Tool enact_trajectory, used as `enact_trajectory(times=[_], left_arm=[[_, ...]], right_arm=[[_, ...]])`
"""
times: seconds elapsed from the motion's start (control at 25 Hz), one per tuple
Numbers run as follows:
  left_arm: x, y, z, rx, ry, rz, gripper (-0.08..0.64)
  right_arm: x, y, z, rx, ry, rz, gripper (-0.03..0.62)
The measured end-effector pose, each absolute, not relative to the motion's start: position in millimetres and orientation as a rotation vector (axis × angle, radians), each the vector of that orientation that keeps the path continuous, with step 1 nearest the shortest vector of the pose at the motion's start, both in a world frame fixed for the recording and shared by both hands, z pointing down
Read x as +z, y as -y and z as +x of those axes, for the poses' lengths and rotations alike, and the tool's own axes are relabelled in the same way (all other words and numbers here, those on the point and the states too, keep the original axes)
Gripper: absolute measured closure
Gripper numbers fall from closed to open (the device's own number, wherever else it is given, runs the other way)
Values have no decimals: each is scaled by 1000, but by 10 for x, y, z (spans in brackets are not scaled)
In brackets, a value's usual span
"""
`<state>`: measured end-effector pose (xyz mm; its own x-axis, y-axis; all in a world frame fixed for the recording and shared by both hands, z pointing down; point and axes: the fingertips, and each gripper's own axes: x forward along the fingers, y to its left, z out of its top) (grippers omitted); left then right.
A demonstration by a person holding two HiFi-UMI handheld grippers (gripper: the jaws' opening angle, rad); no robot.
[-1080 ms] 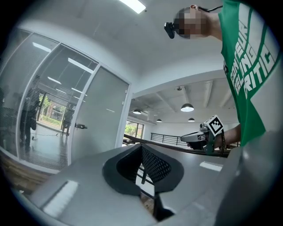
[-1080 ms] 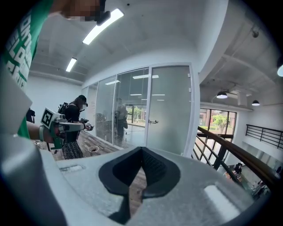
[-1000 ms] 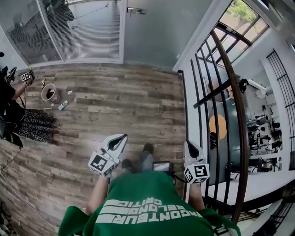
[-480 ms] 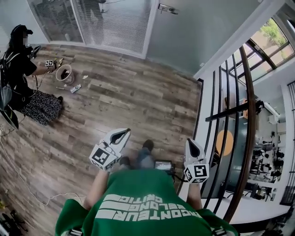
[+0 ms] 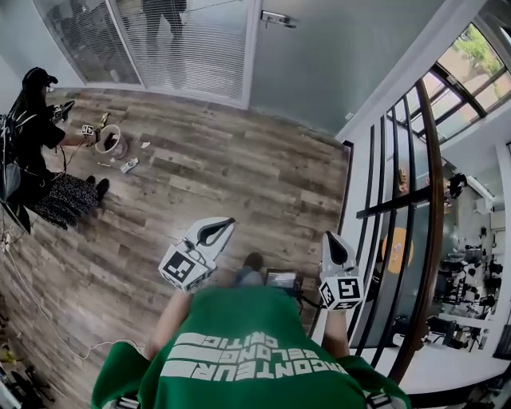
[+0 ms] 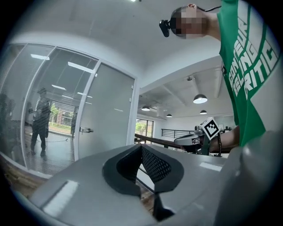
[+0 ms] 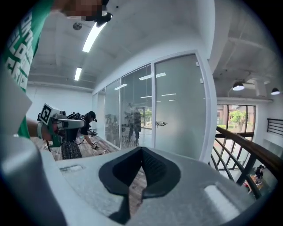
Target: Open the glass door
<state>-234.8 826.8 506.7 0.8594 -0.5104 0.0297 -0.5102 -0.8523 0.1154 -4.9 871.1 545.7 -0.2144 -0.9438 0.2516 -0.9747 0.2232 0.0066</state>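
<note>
Left tool (image 5: 230, 221): jaws together, empty.
Right tool (image 5: 328, 236): jaws together, empty.
Glass door (image 5: 319, 56): shut, well ahead of you.
Change: your view has swung left; handle (image 5: 275, 17) not yet reached, so keep approaching.

Bright, even daylight from windows (image 5: 471, 48) plus ceiling strip lights (image 7: 90, 37); heavy fisheye warp, dark corners in gripper views.

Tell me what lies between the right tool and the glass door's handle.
Head view: only bare wood floor lies between the right tool and the door handle.
</note>
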Motion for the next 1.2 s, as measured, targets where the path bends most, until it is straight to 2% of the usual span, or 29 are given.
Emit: enact_trajectory(times=[0.2,1.2], left_arm=[[5159,-8133,-2080,3,791,2923,546],[5131,-7442,-1634,-29,814,2879,546]], right_arm=[[5495,-8534,240,223,2289,1844,600],[5555,-8014,679,272,2250,1827,600]])
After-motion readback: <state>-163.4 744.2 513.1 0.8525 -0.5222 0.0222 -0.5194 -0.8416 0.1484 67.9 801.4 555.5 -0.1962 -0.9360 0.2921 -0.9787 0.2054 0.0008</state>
